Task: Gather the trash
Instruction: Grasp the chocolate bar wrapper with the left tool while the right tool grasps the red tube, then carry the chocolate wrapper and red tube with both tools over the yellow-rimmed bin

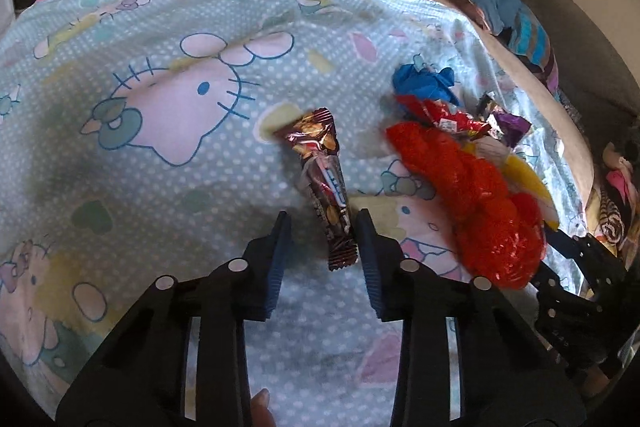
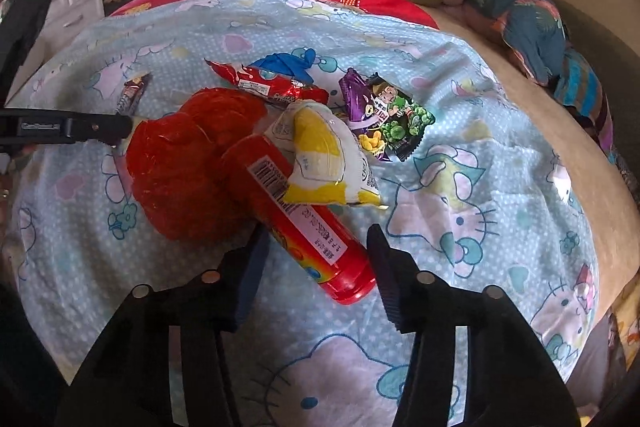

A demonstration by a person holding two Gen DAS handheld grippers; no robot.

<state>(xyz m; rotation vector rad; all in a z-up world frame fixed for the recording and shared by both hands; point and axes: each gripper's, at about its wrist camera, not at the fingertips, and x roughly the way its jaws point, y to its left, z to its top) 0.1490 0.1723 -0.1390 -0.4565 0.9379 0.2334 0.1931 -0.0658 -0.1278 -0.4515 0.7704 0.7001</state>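
Bare bedsheet [image 1: 160, 187] left of the brown wrapper [image 1: 324, 179]; trash pile [image 1: 480, 195] crowds its right.

At the bottom centre of its own view, the left claw [image 1: 322, 227] has its jaws spread apart, and the right claw [image 2: 320, 243], likewise low in its view, also gapes wide.

One brown wrapper [image 1: 322, 163], one red bag [image 2: 188, 163], one tube [image 2: 308, 223], one blue glove [image 2: 286, 65], three other packets (red [image 2: 272, 87], yellow-white [image 2: 324, 155], purple-green [image 2: 384, 115]).

Both wrist views look down close at one bedsheet [image 1: 160, 27], sharing its litter.
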